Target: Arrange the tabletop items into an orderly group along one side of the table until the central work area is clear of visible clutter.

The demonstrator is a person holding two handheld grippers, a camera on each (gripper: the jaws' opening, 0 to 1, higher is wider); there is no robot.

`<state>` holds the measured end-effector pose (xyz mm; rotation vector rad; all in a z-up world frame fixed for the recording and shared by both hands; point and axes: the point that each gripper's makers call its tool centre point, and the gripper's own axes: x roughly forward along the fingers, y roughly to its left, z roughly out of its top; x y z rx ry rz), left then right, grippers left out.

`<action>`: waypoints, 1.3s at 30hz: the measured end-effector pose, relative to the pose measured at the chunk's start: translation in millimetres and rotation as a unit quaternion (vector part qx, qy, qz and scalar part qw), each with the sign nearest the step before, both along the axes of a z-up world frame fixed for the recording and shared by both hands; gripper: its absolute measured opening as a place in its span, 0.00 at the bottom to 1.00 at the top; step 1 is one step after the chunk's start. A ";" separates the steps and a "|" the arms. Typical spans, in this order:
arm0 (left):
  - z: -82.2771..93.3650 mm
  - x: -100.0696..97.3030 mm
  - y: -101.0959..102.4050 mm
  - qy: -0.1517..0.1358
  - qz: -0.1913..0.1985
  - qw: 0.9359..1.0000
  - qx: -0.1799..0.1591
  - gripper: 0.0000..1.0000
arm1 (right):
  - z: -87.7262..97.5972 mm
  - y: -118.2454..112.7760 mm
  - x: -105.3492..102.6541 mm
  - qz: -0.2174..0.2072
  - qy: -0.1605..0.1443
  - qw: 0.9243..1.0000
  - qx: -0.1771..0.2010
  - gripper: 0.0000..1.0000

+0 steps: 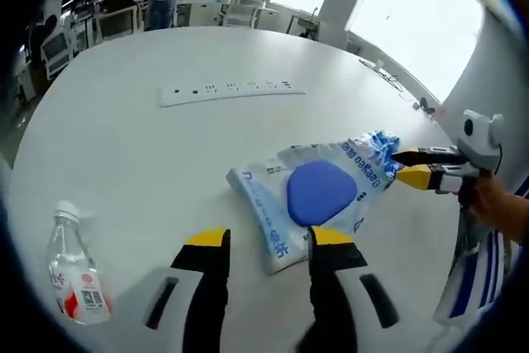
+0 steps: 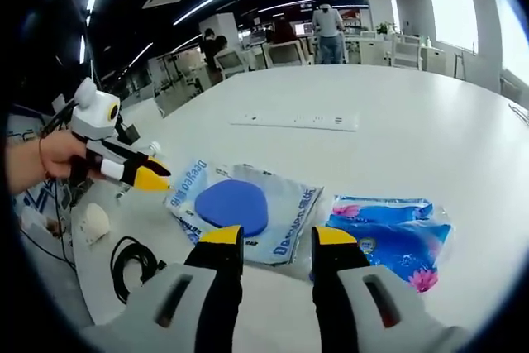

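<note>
In my left gripper view, going left to right: a small clear bottle (image 1: 73,274) lies on its side near the counter (image 1: 124,105) edge, light and apt to roll. My left tongs (image 1: 269,241) stand wide, holding nothing, just short of the clear bag (image 1: 277,204) with the blue pad (image 1: 321,192) inside. The bag is thin, soft and slippery film; I judge a pinch on a loose edge or corner safest. At its far corner the tips of my right tongs (image 1: 401,164) are touching or nearly so; whether they pinch the bag I cannot tell. A white power strip (image 1: 231,91) lies well beyond.

In my right gripper view: a coiled black cable (image 2: 132,260) at left, and right of the bag a blue tissue pack (image 2: 388,233), light and squashy, just beside it and in the way of any sweep to that side
</note>
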<state>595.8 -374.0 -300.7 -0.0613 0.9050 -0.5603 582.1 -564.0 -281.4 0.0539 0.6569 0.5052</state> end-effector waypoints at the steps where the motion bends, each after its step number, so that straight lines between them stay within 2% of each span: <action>1: 0.9 0.1 0.6 -0.001 0.000 1.000 0.000 0.39 | 1.3 0.4 0.3 0.000 -0.001 1.000 0.000 0.33; 23: 27.5 -5.8 10.7 -0.021 0.007 1.000 -0.009 0.59 | 26.1 16.7 1.7 0.019 -0.018 1.000 0.010 0.51; 39: 48.6 -17.7 19.3 -0.041 0.007 0.999 -0.011 0.64 | 41.4 24.3 -9.6 0.033 -0.026 0.999 0.015 0.61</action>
